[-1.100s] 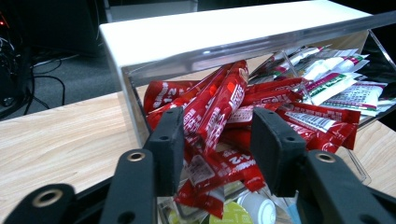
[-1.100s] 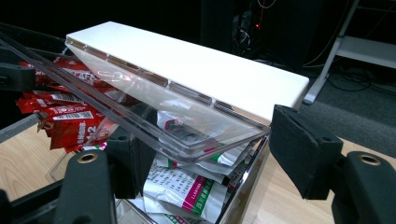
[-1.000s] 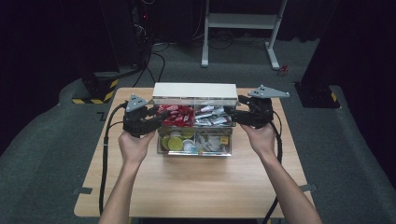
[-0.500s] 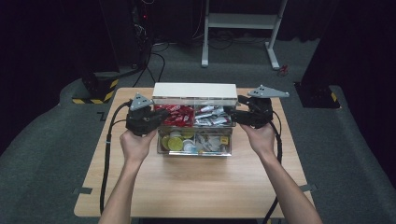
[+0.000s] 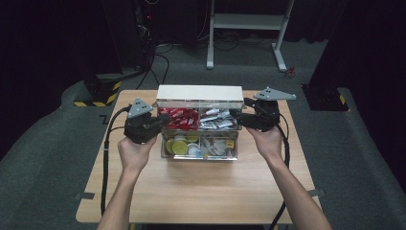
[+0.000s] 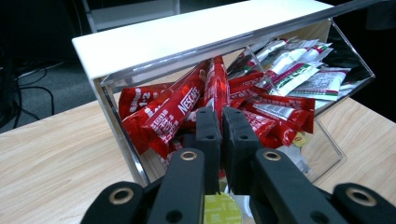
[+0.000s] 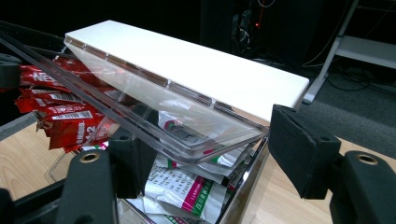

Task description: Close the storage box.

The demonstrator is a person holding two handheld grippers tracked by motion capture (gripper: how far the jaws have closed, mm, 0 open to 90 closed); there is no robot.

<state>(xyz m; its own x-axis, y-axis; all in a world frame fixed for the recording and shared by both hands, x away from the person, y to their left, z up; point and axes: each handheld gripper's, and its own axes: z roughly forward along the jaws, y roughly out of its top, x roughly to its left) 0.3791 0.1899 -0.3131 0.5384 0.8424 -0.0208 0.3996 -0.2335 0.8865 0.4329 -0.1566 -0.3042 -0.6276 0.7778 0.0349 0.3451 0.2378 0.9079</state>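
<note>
**Clear box gripped at both ends, near the far edge**

High view: clear organizer box (image 5: 199,143) at mid-surface toward the far edge, long axis crosswise, left hand-held gripper (image 5: 155,125) and right hand-held gripper (image 5: 241,119) at opposite ends, equally near.

Left gripper view: just closed, jaws nearly together on the box's end wall, red sachets (image 6: 187,109) beyond.

Right gripper view: jaws partly apart, straddling the clear lid (image 7: 154,116); contact unclear.

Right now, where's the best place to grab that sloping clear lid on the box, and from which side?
Probably its free lower edge at the right-end corner, coming from the right end, where the right claw straddles it. The clear lid is a thin flat sheet hinged under the white top, so only that edge lifts.
</note>
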